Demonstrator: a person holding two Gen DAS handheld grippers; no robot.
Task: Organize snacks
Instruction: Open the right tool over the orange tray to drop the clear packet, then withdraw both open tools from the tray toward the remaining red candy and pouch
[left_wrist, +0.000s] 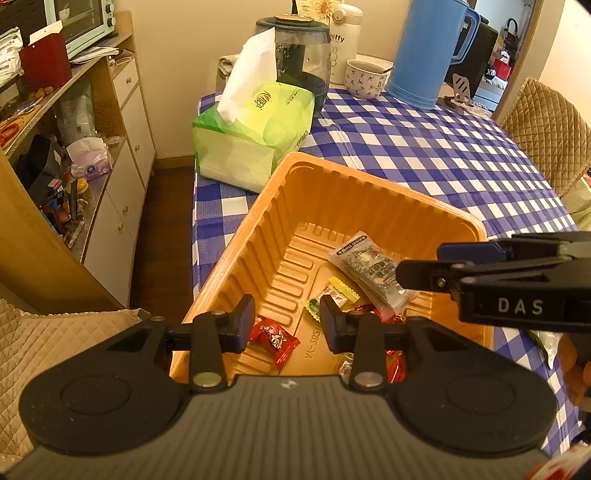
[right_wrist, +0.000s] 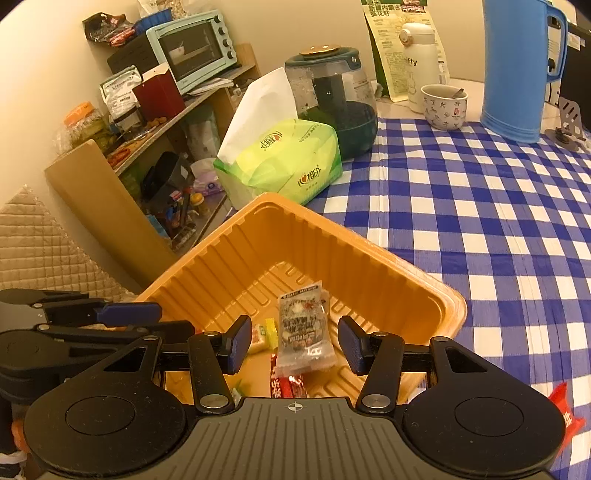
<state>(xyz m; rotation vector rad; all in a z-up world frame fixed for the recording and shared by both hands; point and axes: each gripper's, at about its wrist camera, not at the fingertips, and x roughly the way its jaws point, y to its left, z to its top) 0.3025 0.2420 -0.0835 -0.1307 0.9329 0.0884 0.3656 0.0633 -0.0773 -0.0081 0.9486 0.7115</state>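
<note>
Both grippers hang over the tray (left_wrist: 369, 184), the orange tub that serves as landmark. Left gripper (left_wrist: 287, 320) sits above the tray's near-left corner, jaws a little apart with nothing between them; a red candy (left_wrist: 275, 338) lies on the tray floor just beneath the gap. Toward the tray's middle lie small yellow-green sweets (left_wrist: 341, 291), then the grey packet (left_wrist: 373, 269), tilted against the right of the floor. Right gripper (right_wrist: 293, 341) hovers over the tray's near side, jaws spread wide on either side of that grey packet (right_wrist: 304, 328) without the pads pressing it; more red wrappers (right_wrist: 288, 384) lie below.

Judging by this, the drop-off step is finishing: snacks are in the tray and both grippers are empty. Another red wrapper (right_wrist: 563, 410) lies outside the tray, right of it on the checked cloth (right_wrist: 480, 221). Next move likely calls for lifting clear of the tray wall and reaching for such leftovers.
</note>
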